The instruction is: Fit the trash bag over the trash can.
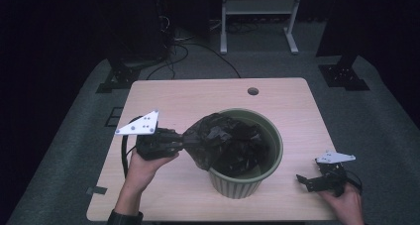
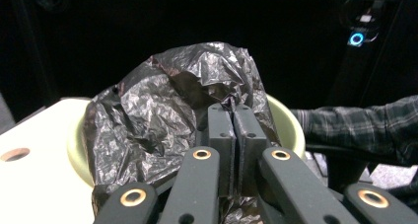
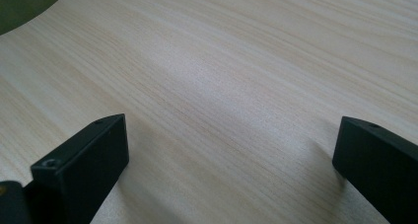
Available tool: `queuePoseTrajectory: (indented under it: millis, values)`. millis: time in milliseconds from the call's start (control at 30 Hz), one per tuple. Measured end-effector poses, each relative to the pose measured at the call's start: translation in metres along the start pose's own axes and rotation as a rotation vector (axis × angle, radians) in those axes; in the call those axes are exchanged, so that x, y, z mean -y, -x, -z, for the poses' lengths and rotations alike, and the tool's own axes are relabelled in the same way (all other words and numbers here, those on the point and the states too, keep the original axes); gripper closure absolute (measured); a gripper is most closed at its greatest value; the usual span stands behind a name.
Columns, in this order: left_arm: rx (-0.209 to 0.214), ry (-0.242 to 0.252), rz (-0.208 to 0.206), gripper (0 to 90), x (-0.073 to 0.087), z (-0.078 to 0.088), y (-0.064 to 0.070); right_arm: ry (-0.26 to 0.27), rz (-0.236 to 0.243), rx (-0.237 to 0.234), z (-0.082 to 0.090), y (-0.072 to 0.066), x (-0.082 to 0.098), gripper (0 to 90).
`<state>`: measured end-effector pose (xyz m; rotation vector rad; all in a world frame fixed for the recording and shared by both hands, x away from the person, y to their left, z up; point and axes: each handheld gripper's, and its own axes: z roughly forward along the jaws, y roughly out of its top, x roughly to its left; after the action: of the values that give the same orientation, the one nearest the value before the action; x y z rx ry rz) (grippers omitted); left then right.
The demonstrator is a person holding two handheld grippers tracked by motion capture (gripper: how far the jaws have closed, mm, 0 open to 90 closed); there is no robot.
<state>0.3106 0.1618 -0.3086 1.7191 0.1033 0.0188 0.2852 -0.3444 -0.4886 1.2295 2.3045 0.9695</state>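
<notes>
Green bin (image 1: 270, 158) holds crumpled black bag (image 1: 223, 140); left tongs (image 1: 182, 141) pinch bag edge; right tongs (image 1: 309, 181) wide.

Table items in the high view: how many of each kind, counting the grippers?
Green bin: 1
Black plastic bag: 1
Grippers: 2, left gripper and right gripper
Total: 4

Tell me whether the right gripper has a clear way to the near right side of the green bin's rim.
Probably yes. The right gripper rests open on the table, with bare wood between it and the green bin. The black bag, pinched by the left gripper, bunches on the bin's left.
</notes>
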Motion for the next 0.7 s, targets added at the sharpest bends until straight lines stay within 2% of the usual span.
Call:
queuePoseTrajectory:
  millis: [267,300,367,433,500,600,633,700]
  values:
    - [0.041,0.012,0.012,87.5,-0.009,-0.024,-0.011,-0.002,0.025,0.001,0.001,-0.002,-0.001,0.0]
    - [0.045,0.013,0.016,87.5,-0.009,-0.025,-0.011,0.004,0.031,0.006,0.002,-0.003,-0.001,2.6]
    - [0.054,0.008,0.015,87.4,-0.010,-0.028,-0.012,0.021,0.034,-0.032,0.005,-0.003,-0.002,7.7]
    - [0.063,-0.001,0.018,87.0,-0.012,-0.031,-0.012,0.054,0.034,-0.078,0.009,-0.002,-0.005,7.7]
    - [0.065,-0.009,0.018,87.0,-0.013,-0.032,-0.013,0.103,0.023,-0.137,0.014,-0.001,-0.010,8.0]
    - [0.067,-0.014,0.019,87.1,-0.016,-0.034,-0.015,0.156,0.028,-0.179,0.025,-0.002,-0.020,10.6]
    - [0.068,-0.012,0.022,87.1,-0.018,-0.035,-0.015,0.174,0.028,-0.198,0.030,-0.003,-0.024,14.0]
    - [0.067,-0.012,0.017,87.1,-0.021,-0.036,-0.016,0.223,0.015,-0.242,0.038,-0.004,-0.032,14.0]
